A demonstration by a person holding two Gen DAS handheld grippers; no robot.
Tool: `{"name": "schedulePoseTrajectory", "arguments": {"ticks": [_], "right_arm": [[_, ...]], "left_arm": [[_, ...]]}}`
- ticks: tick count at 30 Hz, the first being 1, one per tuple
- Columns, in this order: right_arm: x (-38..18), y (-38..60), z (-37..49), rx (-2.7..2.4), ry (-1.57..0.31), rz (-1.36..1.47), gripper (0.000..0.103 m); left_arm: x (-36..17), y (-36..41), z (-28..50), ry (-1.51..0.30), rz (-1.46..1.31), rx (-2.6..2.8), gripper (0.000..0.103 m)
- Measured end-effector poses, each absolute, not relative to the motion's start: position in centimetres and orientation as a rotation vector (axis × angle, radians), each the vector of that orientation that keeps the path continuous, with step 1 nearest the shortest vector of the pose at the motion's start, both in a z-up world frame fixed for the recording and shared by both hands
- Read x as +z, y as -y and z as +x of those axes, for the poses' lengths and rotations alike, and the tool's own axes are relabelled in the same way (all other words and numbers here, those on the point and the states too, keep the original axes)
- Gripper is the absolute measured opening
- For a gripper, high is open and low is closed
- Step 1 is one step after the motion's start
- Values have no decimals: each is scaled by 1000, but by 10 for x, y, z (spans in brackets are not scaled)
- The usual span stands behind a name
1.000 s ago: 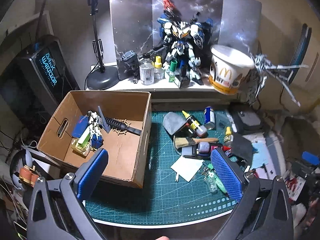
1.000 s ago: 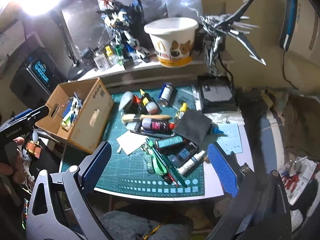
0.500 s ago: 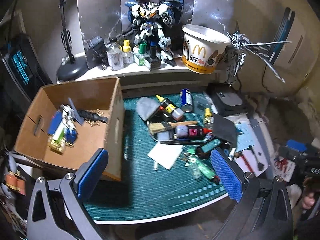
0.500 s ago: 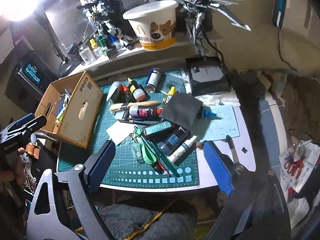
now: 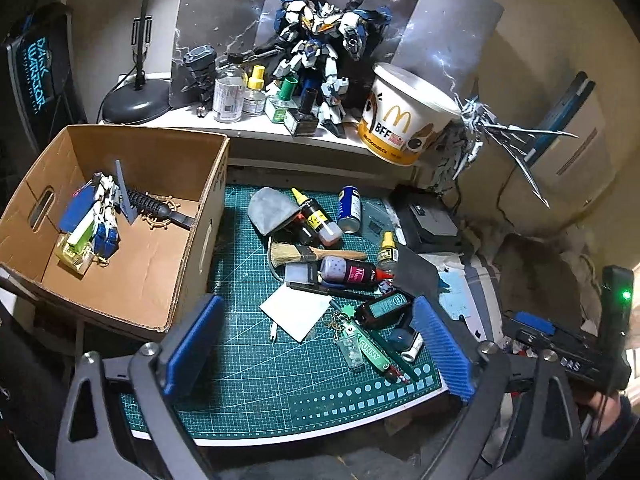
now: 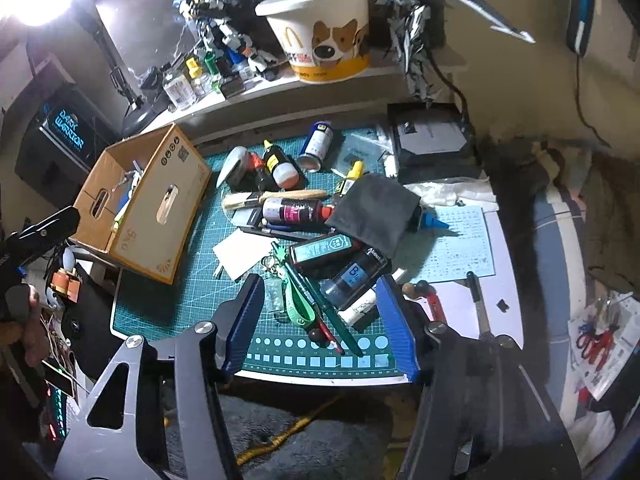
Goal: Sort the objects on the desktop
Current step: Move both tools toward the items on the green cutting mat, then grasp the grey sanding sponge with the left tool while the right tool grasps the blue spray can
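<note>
A pile of small items lies on the green cutting mat (image 5: 256, 392): ink bottles (image 5: 320, 220), a blue can (image 5: 349, 209), a brush (image 5: 312, 255), a white card (image 5: 298, 309), a green strap (image 6: 298, 306) and pens (image 6: 320, 300). A cardboard box (image 5: 132, 276) at the left holds a small robot model (image 5: 102, 216) and a black tool. My left gripper (image 5: 316, 344) is open and empty above the mat's front. My right gripper (image 6: 320, 320) is open and empty, its jaws either side of the strap and pens, above them.
A raised shelf behind the mat carries a large robot model (image 5: 320, 52), small bottles (image 5: 230, 92) and a McDonald's bucket (image 5: 404, 116). A black flat box (image 6: 432, 140) and a grey cloth (image 6: 376, 210) sit at the right. A lamp base (image 5: 136, 102) stands back left.
My right gripper has moved forward and down toward the pile, jaws narrowing a little. My left gripper has swung back toward the box and mat centre.
</note>
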State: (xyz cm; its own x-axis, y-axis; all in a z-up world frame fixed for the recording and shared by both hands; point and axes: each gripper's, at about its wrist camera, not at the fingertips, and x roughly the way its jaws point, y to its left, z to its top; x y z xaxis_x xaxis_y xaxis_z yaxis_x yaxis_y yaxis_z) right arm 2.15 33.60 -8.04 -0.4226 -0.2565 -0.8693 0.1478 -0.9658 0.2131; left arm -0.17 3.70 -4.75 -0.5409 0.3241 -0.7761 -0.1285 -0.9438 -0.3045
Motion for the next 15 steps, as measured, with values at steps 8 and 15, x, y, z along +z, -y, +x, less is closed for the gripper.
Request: {"name": "schedulePoseTrajectory", "arguments": {"ticks": [8, 15], "right_arm": [[-86, -333, 11, -2497, 174, 1522, 56], [-110, -345, -31, -2469, 233, 1490, 55]], "left_arm": [[-72, -43, -21, 233, -1361, 2483, 41], [-111, -64, -63, 244, -1419, 2460, 28]]}}
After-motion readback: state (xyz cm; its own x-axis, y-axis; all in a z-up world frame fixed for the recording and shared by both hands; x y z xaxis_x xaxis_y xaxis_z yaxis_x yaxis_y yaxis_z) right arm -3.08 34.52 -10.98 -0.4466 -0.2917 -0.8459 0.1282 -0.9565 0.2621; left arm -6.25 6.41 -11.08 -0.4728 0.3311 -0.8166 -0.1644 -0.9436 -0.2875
